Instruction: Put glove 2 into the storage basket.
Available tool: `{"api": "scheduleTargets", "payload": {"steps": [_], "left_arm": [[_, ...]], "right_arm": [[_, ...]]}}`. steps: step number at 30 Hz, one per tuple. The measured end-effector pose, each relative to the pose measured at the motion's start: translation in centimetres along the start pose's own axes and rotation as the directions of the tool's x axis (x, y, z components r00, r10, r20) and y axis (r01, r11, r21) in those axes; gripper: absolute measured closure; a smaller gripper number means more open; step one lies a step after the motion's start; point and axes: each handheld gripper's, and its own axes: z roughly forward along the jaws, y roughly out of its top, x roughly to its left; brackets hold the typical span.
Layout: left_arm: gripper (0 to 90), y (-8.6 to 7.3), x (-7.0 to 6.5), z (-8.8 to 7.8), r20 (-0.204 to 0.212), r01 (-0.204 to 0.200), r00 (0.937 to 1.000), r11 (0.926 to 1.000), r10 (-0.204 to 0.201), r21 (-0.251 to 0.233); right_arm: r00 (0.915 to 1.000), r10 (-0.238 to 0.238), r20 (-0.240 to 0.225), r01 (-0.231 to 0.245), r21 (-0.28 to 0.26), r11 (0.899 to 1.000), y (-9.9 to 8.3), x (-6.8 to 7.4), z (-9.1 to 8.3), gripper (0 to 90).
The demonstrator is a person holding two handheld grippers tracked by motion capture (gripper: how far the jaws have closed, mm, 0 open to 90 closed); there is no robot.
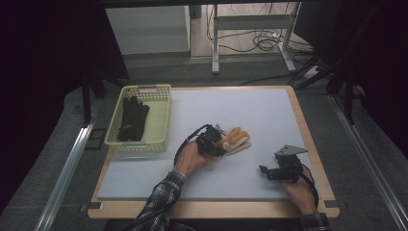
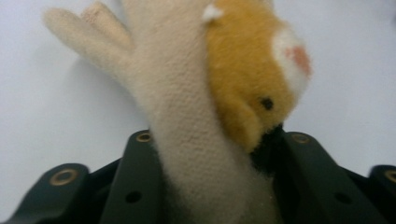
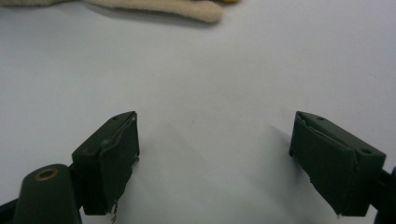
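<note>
Left gripper [image 1: 217, 140] clamped on a cream and orange glove [image 1: 236, 138] at the centre of the tabletop [image 1: 250, 110].

In the high view the glove lies flat just right of the frame's middle, fingers pointing to the upper right, and the left gripper comes in from its lower left. The left gripper view shows the glove's cream cuff [image 2: 205, 172] squeezed between the two black jaws, with the fuzzy orange patch [image 2: 247, 70] toward the upper right. The right gripper [image 1: 269, 172] rests at the lower right of the high view, well apart from the glove; its jaws stand wide apart with only bare white surface between them. A yellow-green basket [image 1: 161, 122] at the upper left holds a black glove [image 1: 131, 118].
</note>
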Motion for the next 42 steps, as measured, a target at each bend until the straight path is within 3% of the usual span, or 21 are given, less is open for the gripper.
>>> {"api": "scheduleTargets", "payload": {"steps": [6,11,14,18,21,23,25,27,28,31,33,35,37,39,41,42], "left_arm": [[73.9,-0.1,-0.1,-0.5,-0.01,0.003,0.9999,0.9998,-0.003,-0.018],[75.6,-0.1,0.4,-1.6,0.008,0.056,0.9984,0.9967,-0.056,-0.059],[75.5,0.0,0.8,-3.0,0.004,0.088,0.9961,0.9921,-0.088,-0.09],[75.3,0.3,1.5,-5.5,-0.033,0.121,0.9915,0.9844,-0.126,-0.128],[75.1,0.5,2.3,-7.9,-0.074,0.148,0.9843,0.9772,-0.16,-0.152],[75.0,0.4,3.1,-9.8,-0.106,0.174,0.9752,0.9693,-0.194,-0.174],[74.7,0.1,4.3,-12.2,-0.146,0.213,0.9592,0.9584,-0.242,-0.19],[74.5,-0.5,5.4,-14.1,-0.197,0.252,0.9357,0.9456,-0.293,-0.206],[74.4,-0.8,5.9,-14.7,-0.208,0.269,0.9269,0.9397,-0.312,-0.211],[74.1,-1.8,7.4,-16.3,-0.243,0.326,0.8924,0.9157,-0.38,-0.236],[73.9,-2.8,8.6,-17.4,-0.275,0.368,0.8599,0.8954,-0.43,-0.251],[73.8,-4.2,10.1,-18.2,-0.309,0.422,0.8141,0.8666,-0.491,-0.267],[73.6,-5.3,11.2,-18.5,-0.336,0.464,0.7757,0.8435,-0.534,-0.271],[73.5,-6.1,12.0,-18.5,-0.355,0.493,0.7487,0.828,-0.56,-0.268],[73.4,-7.1,13.0,-18.4,-0.374,0.523,0.718,0.8097,-0.587,-0.266],[73.4,-7.6,13.4,-18.2,-0.379,0.541,0.7009,0.7967,-0.604,-0.27]], "right_arm": [[1.0,-0.001,0.001,0.001,0.0,1.0,0.0,0.0,0.0,15.4],[1.0,0.0,0.0,0.0,0.0,1.0,0.0,0.0,0.0,15.4],[1.0,0.0,-0.002,0.0,-0.001,1.0,0.0,0.0,0.0,15.5],[1.0,0.0,-0.002,0.0,-0.001,1.0,0.0,0.0,0.0,15.5],[1.0,-0.001,-0.002,0.001,-0.002,1.0,0.0,-0.1,0.0,15.5],[1.0,-0.001,-0.002,0.001,-0.002,1.0,0.0,-0.1,0.0,15.5],[1.0,0.0,-0.002,0.0,-0.005,1.0,0.0,-0.1,0.0,15.5],[1.0,0.0,-0.002,0.0,-0.005,1.0,0.0,0.0,0.0,15.5],[1.0,0.0,-0.002,0.0,-0.005,1.0,0.0,0.0,0.0,15.5],[1.0,0.0,-0.002,0.0,-0.005,1.0,0.0,0.0,0.0,15.5],[1.0,0.0,-0.002,0.0,-0.005,1.0,0.0,0.0,0.0,15.5],[1.0,0.0,-0.003,0.0,-0.006,1.0,0.0,-0.1,0.0,15.5],[1.0,0.0,-0.002,0.0,-0.006,1.0,0.0,0.0,0.0,15.5],[1.0,0.0,-0.002,0.0,-0.006,1.0,0.0,0.0,0.0,15.5],[1.0,0.0,-0.002,0.0,-0.006,1.0,0.0,0.0,0.0,15.5],[1.0,0.0,-0.002,0.0,-0.006,1.0,0.0,0.0,0.0,15.5]]}}
